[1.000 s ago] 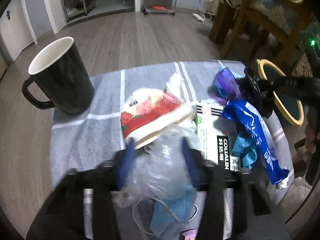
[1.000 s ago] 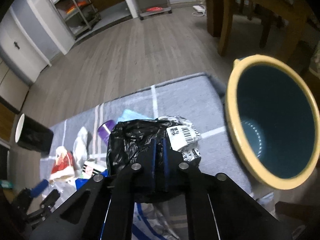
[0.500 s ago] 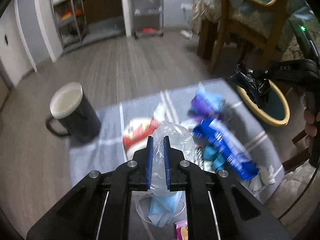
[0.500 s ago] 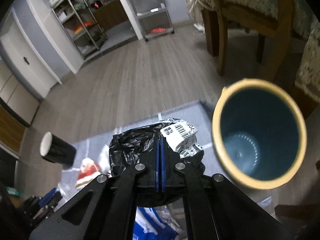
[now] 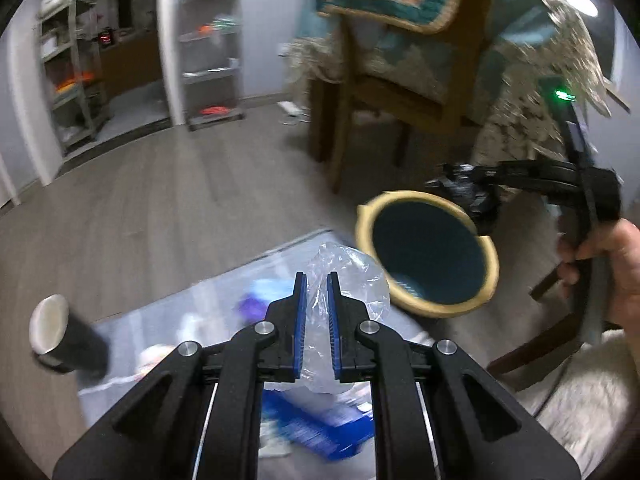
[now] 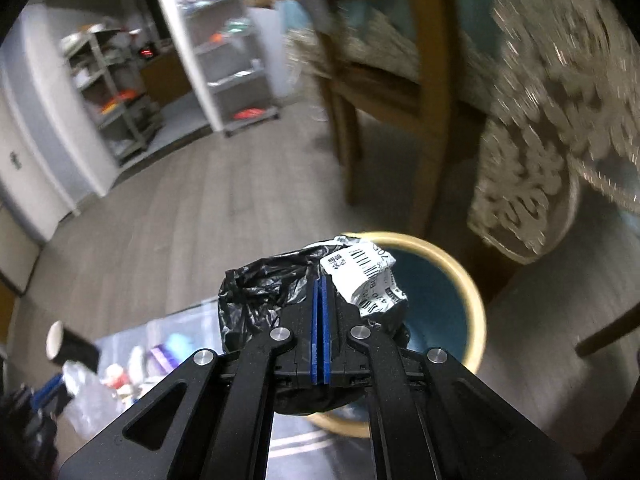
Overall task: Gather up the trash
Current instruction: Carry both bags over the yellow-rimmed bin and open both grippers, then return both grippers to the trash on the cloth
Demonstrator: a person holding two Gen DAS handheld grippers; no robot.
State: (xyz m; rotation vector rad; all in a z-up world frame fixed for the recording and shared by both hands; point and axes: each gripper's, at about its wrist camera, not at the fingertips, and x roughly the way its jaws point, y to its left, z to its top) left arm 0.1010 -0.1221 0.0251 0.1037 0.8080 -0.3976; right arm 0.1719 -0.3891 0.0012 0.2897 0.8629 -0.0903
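My left gripper (image 5: pixel 317 312) has its blue-padded fingers (image 5: pixel 300 320) clenched on a crumpled clear plastic bag (image 5: pixel 352 276), which bulges out beyond the tips and hangs in the air above the grey cloth (image 5: pixel 224 292) spread on the floor. My right gripper (image 6: pixel 320 320) has its fingers pressed flat together, grasping a wad of black plastic bag (image 6: pixel 260 296) with a white barcode label (image 6: pixel 364 276) stuck to its right side. That wad sits in front of the open mouth of the bin (image 6: pixel 472 304), a round pail with a cream rim and a dark teal inside, standing just off the right edge of the cloth. From my left camera the bin (image 5: pixel 432 256) lies right of and beyond the clear bag, and my right hand (image 5: pixel 612 272) shows at the far right holding the other tool over the bin's far rim. More trash lies on the cloth below: a blue wrapper (image 5: pixel 316 428), something purple (image 5: pixel 252 304), and blurred bits I cannot make out. A black mug (image 5: pixel 64 336) stands at the cloth's left edge. A wooden chair (image 5: pixel 384 92) stands beyond the bin.
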